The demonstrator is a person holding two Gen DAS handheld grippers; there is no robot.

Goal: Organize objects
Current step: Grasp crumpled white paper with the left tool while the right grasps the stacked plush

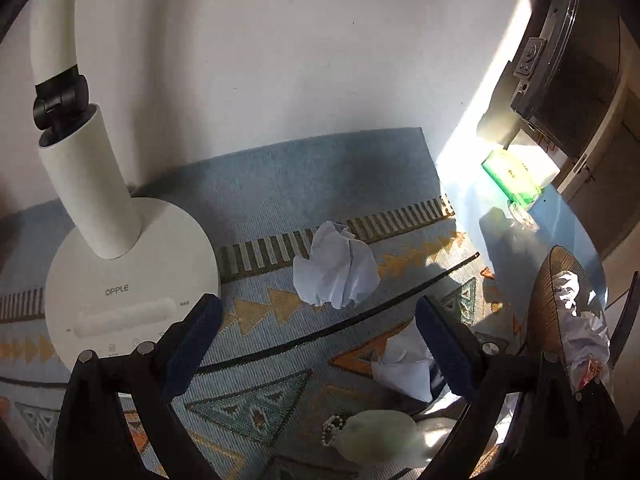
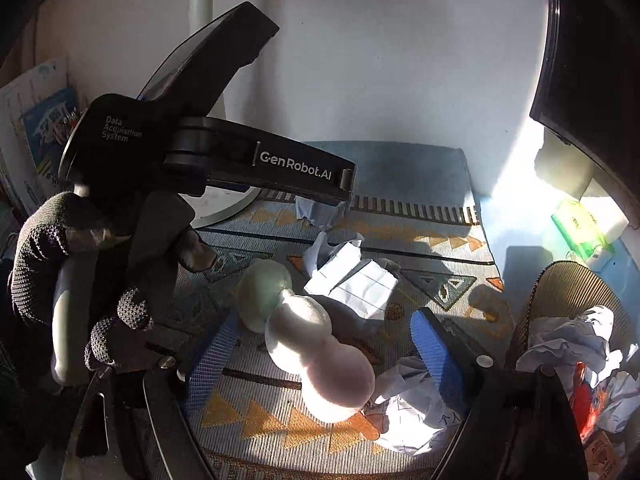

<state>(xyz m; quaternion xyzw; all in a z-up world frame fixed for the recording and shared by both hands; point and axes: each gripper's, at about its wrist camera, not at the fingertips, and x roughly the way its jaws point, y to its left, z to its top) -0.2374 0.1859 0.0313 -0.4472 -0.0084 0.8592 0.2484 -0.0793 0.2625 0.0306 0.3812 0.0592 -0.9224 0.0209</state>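
**Both grippers open over the patterned mat**

The right gripper (image 2: 324,344) stood wide, its pads clear of the pale plush toy (image 2: 320,344) lying between them on the patterned mat (image 2: 420,184). The left gripper (image 1: 318,332) also gaped, holding nothing. Just beyond it lay a crumpled paper ball (image 1: 336,264). A wicker basket (image 2: 560,284) of crumpled paper stood at the right, a white lamp base (image 1: 132,276) at the left.
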